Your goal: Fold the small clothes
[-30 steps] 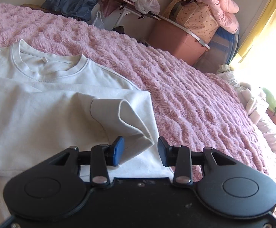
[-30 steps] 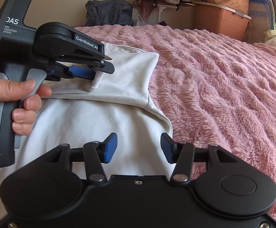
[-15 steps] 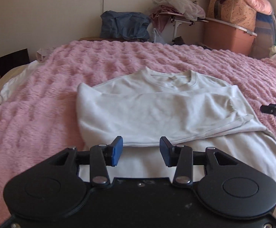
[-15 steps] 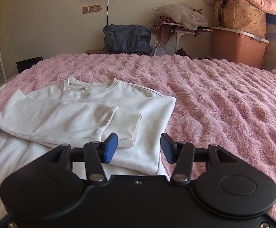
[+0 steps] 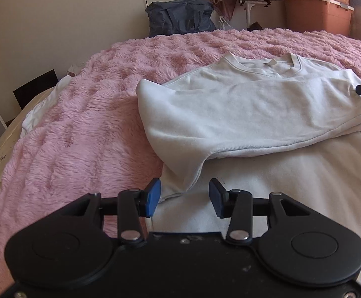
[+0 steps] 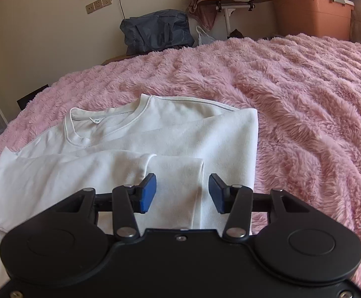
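A white sweatshirt lies flat on a fluffy pink blanket, collar at the far end, with both sleeves folded across the chest. The left gripper hovers low over the garment's left edge, its blue-padded fingers spread wide and holding nothing; the folded sleeve's corner sits just ahead of and between them. The right gripper is likewise wide open and empty, with the cuff end of the folded sleeve directly between and beyond its fingers and the shirt's right edge just past the right finger. Far ahead, beyond the blanket, a dark blue bag rests against the wall beside an orange storage bin.
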